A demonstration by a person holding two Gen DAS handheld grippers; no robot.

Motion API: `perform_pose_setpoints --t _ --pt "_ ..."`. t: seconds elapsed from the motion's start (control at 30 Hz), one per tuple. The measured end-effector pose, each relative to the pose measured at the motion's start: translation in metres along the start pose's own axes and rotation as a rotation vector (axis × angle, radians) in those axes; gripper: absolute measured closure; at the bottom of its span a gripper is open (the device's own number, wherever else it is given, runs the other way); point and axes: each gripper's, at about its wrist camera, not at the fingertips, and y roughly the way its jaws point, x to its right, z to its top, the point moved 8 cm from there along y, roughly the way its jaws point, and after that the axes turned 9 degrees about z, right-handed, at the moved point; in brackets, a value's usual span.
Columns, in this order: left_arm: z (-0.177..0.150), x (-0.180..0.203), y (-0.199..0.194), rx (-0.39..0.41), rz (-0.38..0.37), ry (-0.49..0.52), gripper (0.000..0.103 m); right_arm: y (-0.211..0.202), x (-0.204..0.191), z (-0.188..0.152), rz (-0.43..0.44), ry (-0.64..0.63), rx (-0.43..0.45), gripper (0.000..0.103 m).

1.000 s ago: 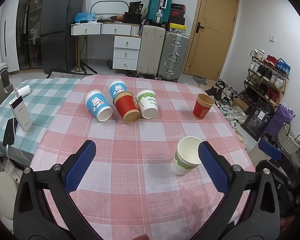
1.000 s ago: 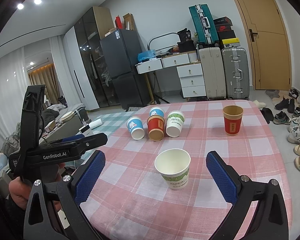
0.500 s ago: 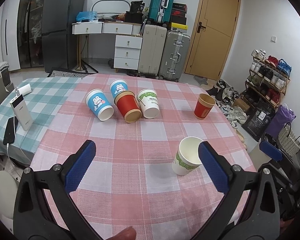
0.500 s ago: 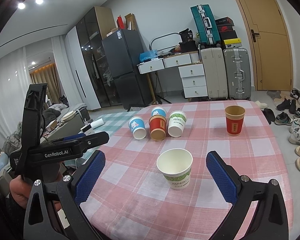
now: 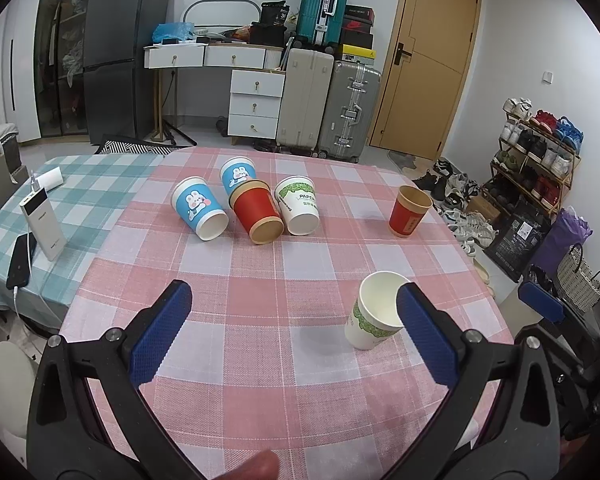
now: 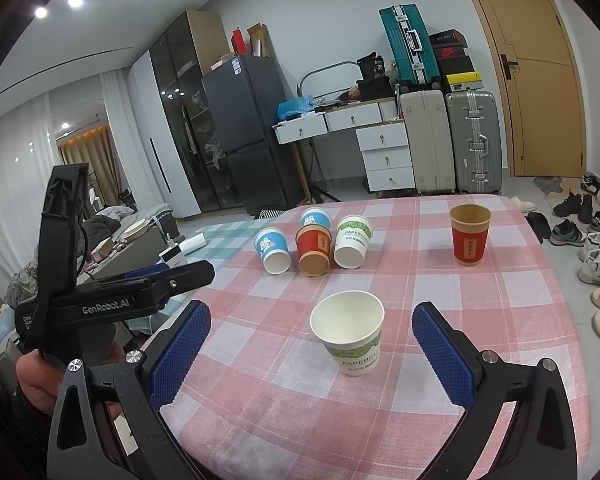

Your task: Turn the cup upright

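Note:
Several paper cups lie on their sides at the far middle of the pink checked table (image 5: 260,344): a blue rabbit cup (image 5: 198,208), another blue one behind (image 5: 236,172), a red cup (image 5: 258,218) and a white-green cup (image 5: 300,206). A red cup (image 5: 408,212) stands upright at the right. A white-green cup (image 6: 350,330) stands upright near the front, between my right gripper's (image 6: 312,336) open fingers but untouched. My left gripper (image 5: 292,326) is open and empty over the near table; that cup (image 5: 374,312) sits beside its right finger.
A power bank (image 5: 44,220) and a phone (image 5: 20,260) lie on the teal checked cloth at the left. The table's right edge drops toward shoes and bags (image 5: 540,200) on the floor. Suitcases, drawers and a fridge stand behind.
Both grippers have drawn back slightly toward me and risen a little. The cups have not moved.

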Motion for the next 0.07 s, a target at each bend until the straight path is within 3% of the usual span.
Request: perform_pose_setpoints --t 0.07 --pt "-0.0005 0.0010 0.0000 0.001 -0.003 0.002 0.001 0.0122 0.0067 -0.0083 0.002 0.000 -0.025 0.000"
